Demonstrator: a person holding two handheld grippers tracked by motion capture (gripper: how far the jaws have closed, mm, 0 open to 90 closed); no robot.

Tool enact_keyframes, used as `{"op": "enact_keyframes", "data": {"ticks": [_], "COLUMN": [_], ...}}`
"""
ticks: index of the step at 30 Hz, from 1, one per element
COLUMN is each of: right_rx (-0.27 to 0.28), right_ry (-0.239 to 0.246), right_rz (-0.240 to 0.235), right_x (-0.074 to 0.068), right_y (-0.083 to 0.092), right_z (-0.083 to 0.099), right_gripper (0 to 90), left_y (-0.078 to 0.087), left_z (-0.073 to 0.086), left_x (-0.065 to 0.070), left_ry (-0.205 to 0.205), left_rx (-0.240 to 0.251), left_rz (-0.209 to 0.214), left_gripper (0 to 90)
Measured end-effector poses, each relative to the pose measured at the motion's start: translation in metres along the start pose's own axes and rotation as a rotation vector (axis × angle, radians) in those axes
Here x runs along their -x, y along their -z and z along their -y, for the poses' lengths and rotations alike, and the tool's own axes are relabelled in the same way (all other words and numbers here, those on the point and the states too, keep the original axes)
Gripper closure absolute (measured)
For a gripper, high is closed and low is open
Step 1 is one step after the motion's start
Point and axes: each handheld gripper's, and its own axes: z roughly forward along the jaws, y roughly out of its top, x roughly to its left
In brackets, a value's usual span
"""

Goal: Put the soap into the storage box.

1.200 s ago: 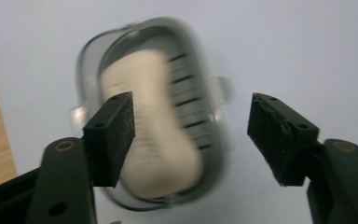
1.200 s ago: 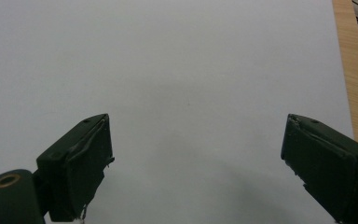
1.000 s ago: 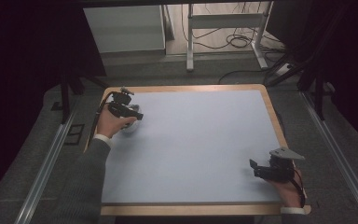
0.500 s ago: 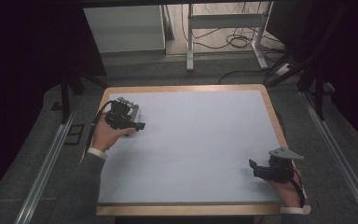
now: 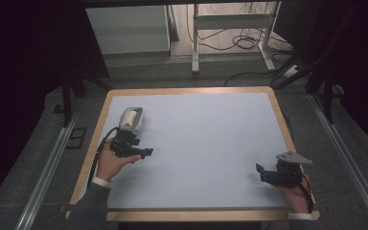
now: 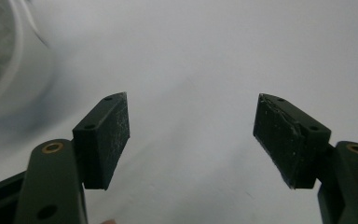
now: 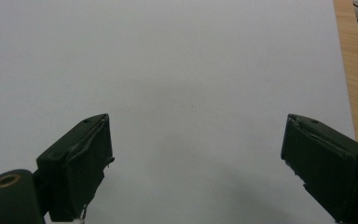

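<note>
A clear plastic container (image 5: 132,120) with something cream-coloured inside lies on the pale blue mat (image 5: 206,139) near the far left. It shows blurred at the upper left of the left gripper view (image 6: 9,60). My left gripper (image 5: 145,153) is a short way nearer the person than the container and apart from it, pointing right. Its jaws (image 6: 191,98) have just been opening and stand wide with nothing between them. My right gripper (image 5: 261,173) rests at the near right, pointing left. It is open over bare mat (image 7: 196,119).
The mat lies on a table with a wooden rim (image 5: 187,90), which also shows in the right gripper view (image 7: 354,70). Metal rails (image 5: 48,167) run along both sides of the table. A white cabinet (image 5: 127,28), a metal stand and floor cables are beyond the far edge.
My left hand has drawn back from the container towards the near edge and a little down, leaving the container uncovered on the mat. The right hand has kept still.
</note>
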Motion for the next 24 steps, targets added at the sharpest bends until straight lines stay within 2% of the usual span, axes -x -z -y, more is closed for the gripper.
{"op": "enact_keyframes", "data": {"ticks": [2,5,8,11,17,20,24], "right_rx": [0.000,0.000,0.002,0.000,-0.001,0.003,0.004], "right_ry": [0.000,0.003,0.003,0.004,0.005,0.005,0.007], "right_rz": [0.000,-0.002,-0.003,-0.001,0.000,-0.002,-0.001], "right_x": [0.000,-0.001,-0.001,-0.001,-0.001,-0.002,-0.002], "right_y": [0.000,0.000,0.000,0.000,0.000,0.000,0.000], "right_z": [0.000,0.000,0.000,0.000,0.000,-0.001,-0.001], "right_gripper": [8.4,8.4,8.4,8.4,8.4,8.4,8.4], "left_y": [-0.003,-0.009,-0.012,-0.014,-0.014,-0.013,-0.008], "left_z": [0.009,0.020,0.030,0.040,0.047,0.049,0.052], "left_x": [0.004,0.008,0.011,0.014,0.018,0.020,0.020], "left_ry": [0.001,0.009,0.021,0.039,0.043,0.032,0.044], "left_rx": [0.000,0.002,-0.008,0.007,0.015,0.018,0.038], "left_rz": [-0.008,0.015,0.017,0.014,-0.002,-0.009,-0.016], "left_gripper": [27.2,26.9,27.2,27.5,27.5,27.4,27.4]}}
